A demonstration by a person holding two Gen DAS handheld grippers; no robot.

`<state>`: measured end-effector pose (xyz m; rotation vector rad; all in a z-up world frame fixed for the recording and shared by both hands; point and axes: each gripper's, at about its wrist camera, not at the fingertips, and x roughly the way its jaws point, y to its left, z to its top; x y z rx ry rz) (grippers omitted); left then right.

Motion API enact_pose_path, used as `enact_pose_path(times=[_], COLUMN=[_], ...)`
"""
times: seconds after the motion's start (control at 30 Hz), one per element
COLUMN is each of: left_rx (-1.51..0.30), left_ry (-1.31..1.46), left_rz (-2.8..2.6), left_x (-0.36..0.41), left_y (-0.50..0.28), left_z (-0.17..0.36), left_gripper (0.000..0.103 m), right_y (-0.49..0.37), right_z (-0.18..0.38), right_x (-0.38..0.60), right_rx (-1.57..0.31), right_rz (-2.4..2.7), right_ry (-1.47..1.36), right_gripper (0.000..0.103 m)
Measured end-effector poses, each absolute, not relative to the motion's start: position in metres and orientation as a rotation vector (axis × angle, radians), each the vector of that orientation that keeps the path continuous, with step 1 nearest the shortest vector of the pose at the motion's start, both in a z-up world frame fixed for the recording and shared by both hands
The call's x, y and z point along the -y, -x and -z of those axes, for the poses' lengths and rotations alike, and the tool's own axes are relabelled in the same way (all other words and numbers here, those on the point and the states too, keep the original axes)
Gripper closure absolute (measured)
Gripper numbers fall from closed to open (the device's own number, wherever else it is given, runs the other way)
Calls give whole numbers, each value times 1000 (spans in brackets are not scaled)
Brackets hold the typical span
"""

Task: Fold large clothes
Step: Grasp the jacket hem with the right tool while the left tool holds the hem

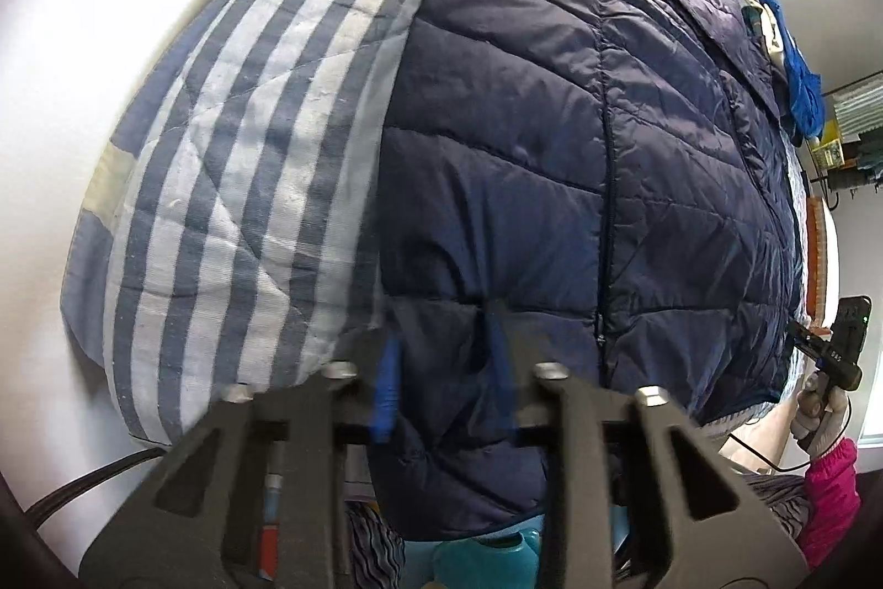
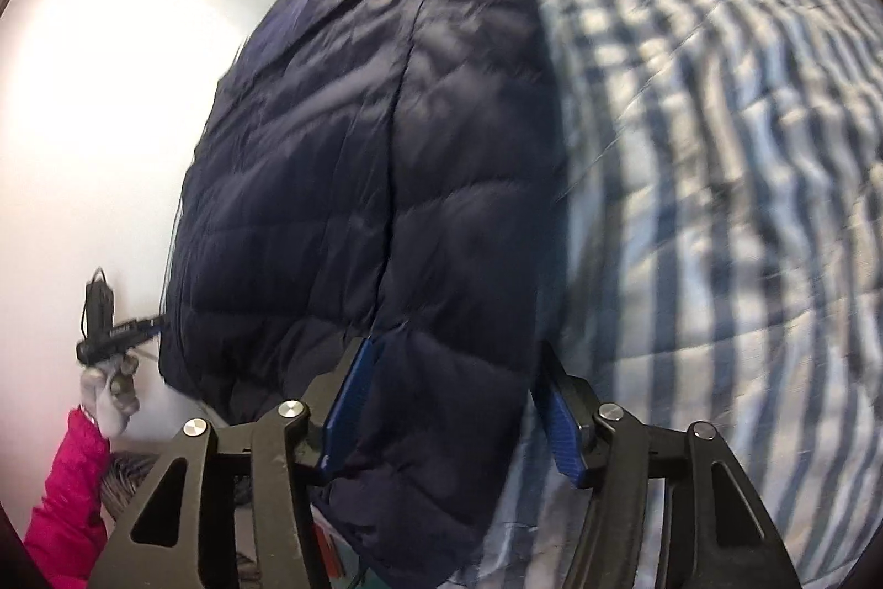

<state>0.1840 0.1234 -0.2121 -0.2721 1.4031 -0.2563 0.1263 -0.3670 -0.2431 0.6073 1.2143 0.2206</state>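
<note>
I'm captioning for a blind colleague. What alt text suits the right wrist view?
A navy puffer jacket lies on a blue-and-white striped quilt, its hem between the right claw's blue fingers.
</note>
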Motion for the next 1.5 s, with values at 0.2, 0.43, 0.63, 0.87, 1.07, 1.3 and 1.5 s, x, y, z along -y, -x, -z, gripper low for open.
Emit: enact_pose_path(times=[0.2,0.43,0.63,0.87,1.07,1.3,1.5], left_rx=[-1321,-1219,-1232,-1217,-1143,-1037,-989], left_ry=[165,207,172,215,256,333,352], left_rz=[253,296,296,299,308,329,312], left_x=[-106,-108,-107,-110,-102,-87,-82], left_y=[-179,-171,-175,-178,-187,-210,-237], left_z=[192,158,161,156,128,89,64], left_gripper=[98,100,100,101,101,101,102], right_y=[-128,-106,-105,-117,-117,-125,-141], right_z=[224,170,182,193,168,141,115], right_x=[347,366,379,371,379,386,400], right_rx=[-1223,-1064,-1102,-1152,-1056,-951,-861], right_rz=[-223,-187,-125,-126,-152,-156,-156], right_ry=[-465,-477,-447,-405,-473,-556,-636], right_gripper=[99,102,103,103,103,103,103])
